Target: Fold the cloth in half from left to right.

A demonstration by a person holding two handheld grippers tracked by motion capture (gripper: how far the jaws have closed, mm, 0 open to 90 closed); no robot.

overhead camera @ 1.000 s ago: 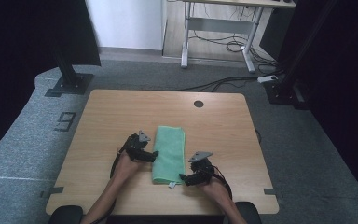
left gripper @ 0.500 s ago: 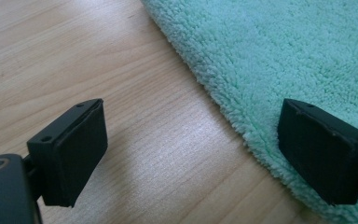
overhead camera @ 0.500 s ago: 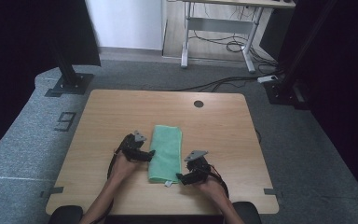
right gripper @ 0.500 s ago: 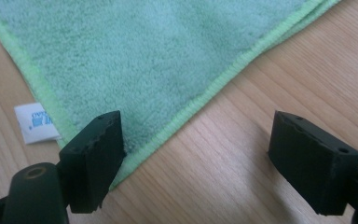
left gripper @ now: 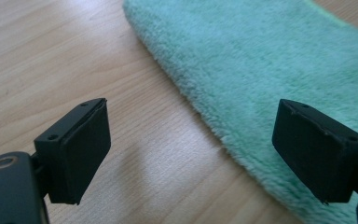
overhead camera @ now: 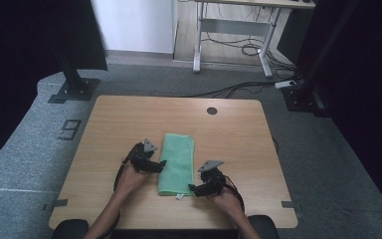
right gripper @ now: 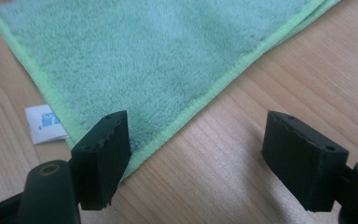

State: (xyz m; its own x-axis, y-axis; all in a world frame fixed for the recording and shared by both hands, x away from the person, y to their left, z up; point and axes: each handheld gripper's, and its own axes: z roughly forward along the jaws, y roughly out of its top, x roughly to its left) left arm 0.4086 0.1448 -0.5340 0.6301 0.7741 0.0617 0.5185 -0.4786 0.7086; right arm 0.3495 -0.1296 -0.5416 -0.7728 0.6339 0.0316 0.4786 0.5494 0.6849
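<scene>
**woodgrain_fan:** Wooden table point(overhead camera: 129, 119) in a dim room, desk legs and cables sitting on the carpet at the back. So how far is this towel job getting?

**foldbot99:** Judging by how it's lying, a good part is done. The green towel point(overhead camera: 176, 163) is sitting as a narrow strip in the near middle of the table, and the right gripper view is showing doubled stitched edges, so it's looking folded lengthwise already.

**woodgrain_fan:** And the grippers, are they holding anything?

**foldbot99:** Nope. The left gripper point(overhead camera: 160, 164) is sitting at the towel's left long edge, jaws spread wide and grasping nothing, one over wood and one over pile. The right gripper point(overhead camera: 193, 188) is hanging by the near right corner, jaws also released and straddling the hem, with the white tag point(right gripper: 45, 123) poking out just beside it.

**woodgrain_fan:** What's left then?

**foldbot99:** I'm guessing a crosswise fold, starting with a pinch at the near end.
</scene>
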